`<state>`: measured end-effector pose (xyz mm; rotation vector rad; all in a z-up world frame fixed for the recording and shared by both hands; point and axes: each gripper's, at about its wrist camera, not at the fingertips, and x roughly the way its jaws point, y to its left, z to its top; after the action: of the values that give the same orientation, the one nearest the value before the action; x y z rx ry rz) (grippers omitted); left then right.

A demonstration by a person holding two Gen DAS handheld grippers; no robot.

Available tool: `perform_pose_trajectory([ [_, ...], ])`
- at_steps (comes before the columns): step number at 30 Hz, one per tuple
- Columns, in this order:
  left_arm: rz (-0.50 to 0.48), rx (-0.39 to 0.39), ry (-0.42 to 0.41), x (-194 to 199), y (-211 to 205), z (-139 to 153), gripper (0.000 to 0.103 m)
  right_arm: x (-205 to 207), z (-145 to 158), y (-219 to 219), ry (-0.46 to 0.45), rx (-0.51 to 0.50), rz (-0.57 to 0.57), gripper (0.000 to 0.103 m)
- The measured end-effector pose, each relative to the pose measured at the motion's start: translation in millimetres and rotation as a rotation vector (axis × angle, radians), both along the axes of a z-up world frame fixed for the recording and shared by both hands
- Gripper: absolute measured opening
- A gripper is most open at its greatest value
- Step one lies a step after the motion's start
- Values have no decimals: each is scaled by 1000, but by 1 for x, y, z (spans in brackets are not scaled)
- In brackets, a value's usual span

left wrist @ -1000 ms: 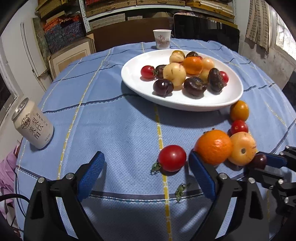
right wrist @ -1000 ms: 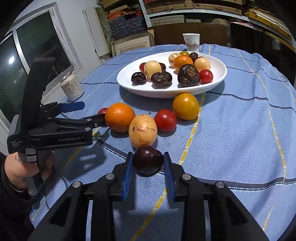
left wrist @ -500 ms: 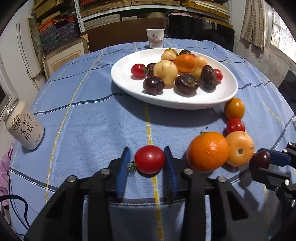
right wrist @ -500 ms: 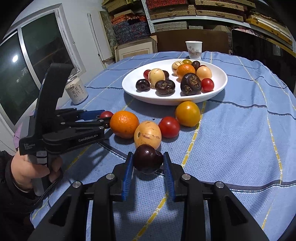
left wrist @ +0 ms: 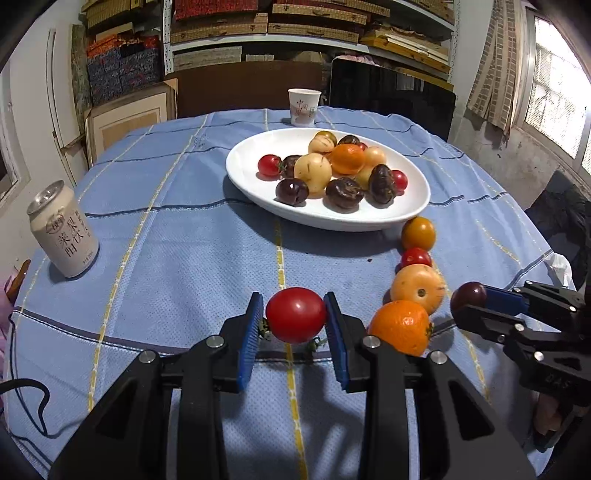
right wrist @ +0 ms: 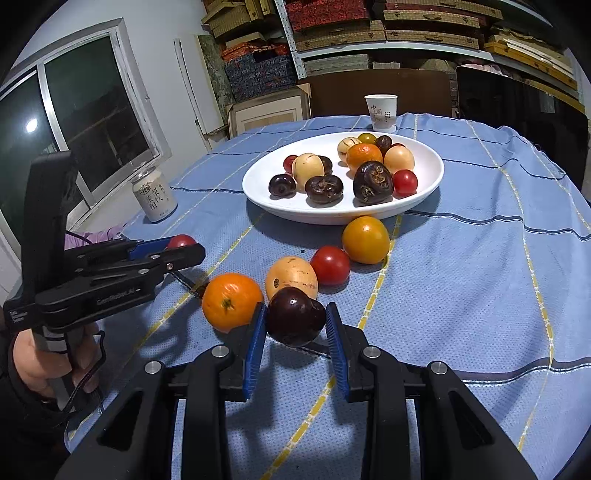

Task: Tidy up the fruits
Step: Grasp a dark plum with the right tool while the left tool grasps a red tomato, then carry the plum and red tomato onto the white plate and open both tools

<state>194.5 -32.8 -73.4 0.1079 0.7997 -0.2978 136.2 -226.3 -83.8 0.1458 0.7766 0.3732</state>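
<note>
Left gripper (left wrist: 295,321), angled down at lower centre, jaws just closed tight on a tomato (left wrist: 296,315) above the counter (left wrist: 184,258). Right gripper (right wrist: 295,325), also angled down, clamps a dark plum (right wrist: 295,316) at lower centre, w/ plate (right wrist: 424,184) at upper centre.

Print on paper cup (left wrist: 303,107) too small to read, shelf boxes (right wrist: 369,22) cut off by edge

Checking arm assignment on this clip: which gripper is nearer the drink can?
Left. The left gripper, jaws shut on a red tomato, sits on the drink can side; the right gripper, holding a dark plum, is beyond the left one.
</note>
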Motion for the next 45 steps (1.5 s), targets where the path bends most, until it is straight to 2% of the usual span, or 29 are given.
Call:
perform_pose_trajectory([
  [8, -12, -3, -67, -23, -1, 34, 33, -18, 18, -7, -32, -3, -29, 33],
  [15, -3, -10, -105, -26, -5, 61, 33, -15, 68, -12, -122, -55, -45, 33],
  [20, 3, -15, -124, -14, -7, 82, 33, 6, 106, -23, -176, -79, -65, 33],
  [25, 16, 7, -127, 18, -16, 89, 33, 45, 119, -31, -171, -105, -103, 33],
  [30, 27, 39, -124, 60, -29, 90, 33, 85, 120, -35, -146, -136, -118, 33],
  [34, 45, 56, -79, 103, -35, 79, 33, 120, 113, -33, -121, -164, -121, 33],
  [43, 70, 47, 35, 176, -41, 37, 34, 194, 70, -20, -7, -176, -102, 33],
  [45, 72, 52, 51, 186, -44, 30, 36, 207, 60, -17, 19, -174, -93, 33],
])
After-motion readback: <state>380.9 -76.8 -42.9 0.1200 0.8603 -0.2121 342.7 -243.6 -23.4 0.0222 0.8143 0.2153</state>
